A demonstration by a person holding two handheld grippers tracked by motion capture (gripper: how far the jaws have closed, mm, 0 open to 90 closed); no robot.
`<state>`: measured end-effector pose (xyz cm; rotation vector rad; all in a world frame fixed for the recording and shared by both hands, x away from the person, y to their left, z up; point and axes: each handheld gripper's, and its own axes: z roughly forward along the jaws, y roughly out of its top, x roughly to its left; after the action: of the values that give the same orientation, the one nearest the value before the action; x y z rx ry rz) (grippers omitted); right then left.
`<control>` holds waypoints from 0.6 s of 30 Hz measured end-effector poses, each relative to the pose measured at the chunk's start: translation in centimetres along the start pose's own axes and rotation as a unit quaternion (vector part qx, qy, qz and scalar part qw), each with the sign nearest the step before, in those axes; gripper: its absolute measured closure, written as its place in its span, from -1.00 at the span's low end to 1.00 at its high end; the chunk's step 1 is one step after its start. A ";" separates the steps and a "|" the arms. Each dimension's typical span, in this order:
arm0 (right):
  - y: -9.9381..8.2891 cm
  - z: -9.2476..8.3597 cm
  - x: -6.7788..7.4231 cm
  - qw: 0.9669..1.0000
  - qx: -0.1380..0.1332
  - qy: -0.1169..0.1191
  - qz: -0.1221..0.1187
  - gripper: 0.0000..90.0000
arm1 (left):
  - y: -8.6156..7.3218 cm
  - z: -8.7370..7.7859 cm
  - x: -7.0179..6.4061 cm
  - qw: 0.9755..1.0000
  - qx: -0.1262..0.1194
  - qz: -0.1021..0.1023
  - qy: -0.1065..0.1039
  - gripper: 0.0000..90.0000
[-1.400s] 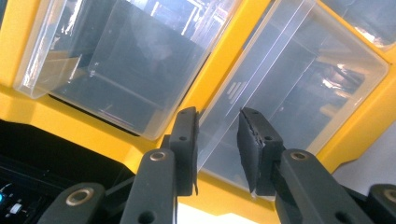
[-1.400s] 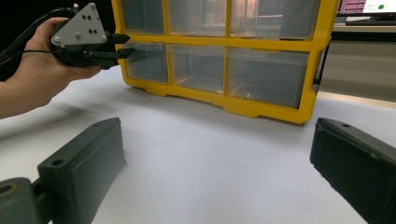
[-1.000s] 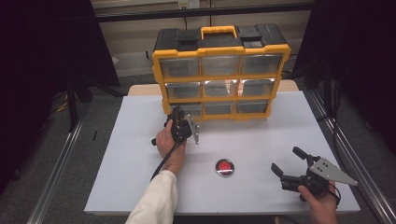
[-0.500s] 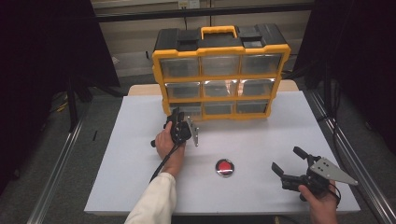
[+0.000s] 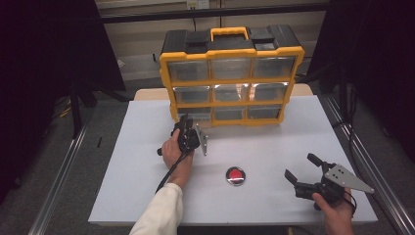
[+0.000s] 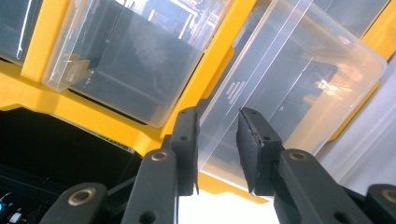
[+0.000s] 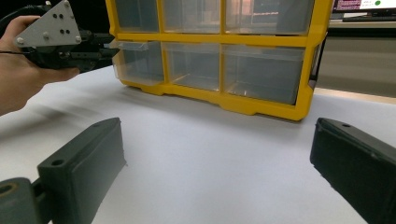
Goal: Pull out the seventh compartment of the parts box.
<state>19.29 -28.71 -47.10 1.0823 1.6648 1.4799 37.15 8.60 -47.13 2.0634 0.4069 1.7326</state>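
Drawers in three rows fill the yellow organiser [image 5: 231, 78] standing at the far middle of the white table [image 5: 137, 161] in the high view. My left gripper [image 5: 186, 128] reaches its bottom-left drawer [image 5: 195, 114], at the lower left corner of the case. A red round button [image 5: 236, 175] lies on the table nearer to me, between my two hands. My right gripper [image 5: 304, 172] rests at the near right, well apart from the organiser, its fingers spread with nothing between them.

From the left gripper view, my fingers [image 6: 187, 140] pinch the front lip of the clear drawer [image 6: 299, 79], one pad on each side of the plastic. The drawer sits pulled a little out of its yellow frame [image 6: 205, 79].

From the right gripper view, my two dark fingers [image 7: 88, 158] stand wide apart over bare table. Farther off at the left, my left gripper [image 7: 105, 46] grips the lip of the bottom-left drawer [image 7: 135, 60], which juts slightly from the organiser [image 7: 261, 108].
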 end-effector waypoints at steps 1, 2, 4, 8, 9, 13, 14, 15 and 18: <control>0.0 0.0 0.0 1.000 -0.002 0.000 0.002 -0.95 | 0.0 0.0 0.0 1.000 -0.001 -0.002 -0.001 0.53; 0.0 0.0 0.0 1.000 -0.001 -0.001 0.001 -0.95 | 0.0 0.0 0.0 1.000 -0.003 -0.002 0.000 0.53; 0.0 0.0 0.0 1.000 -0.001 -0.001 0.000 -0.95 | 0.0 -0.3 0.1 1.000 0.009 0.010 -0.003 0.53; 0.0 0.0 0.0 1.000 -0.001 0.000 0.001 -0.95 | -0.1 -0.3 -0.1 1.000 -0.006 -0.006 0.000 0.53; 0.0 0.0 0.0 1.000 -0.001 0.001 0.001 -0.95 | -0.1 -0.4 -0.1 1.000 -0.005 -0.004 0.000 0.53; 0.0 0.0 0.1 1.000 -0.001 0.000 0.003 -0.95 | -0.1 -0.6 -0.1 1.000 -0.003 -0.004 -0.004 0.53; 0.0 0.0 0.1 1.000 -0.001 0.000 0.003 -0.95 | -0.1 -0.6 -0.1 1.000 -0.007 -0.003 0.000 0.53; 0.0 0.0 0.1 1.000 -0.002 0.000 0.003 -0.95 | -0.1 -0.7 -0.1 1.000 -0.007 -0.001 0.000 0.53; 0.0 0.0 0.1 1.000 -0.001 0.000 0.002 -0.95 | -0.1 -0.9 -0.1 1.000 -0.005 -0.001 -0.003 0.53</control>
<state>19.27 -28.63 -47.07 1.0844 1.6621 1.4834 36.28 8.76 -47.11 2.0609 0.3974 1.7226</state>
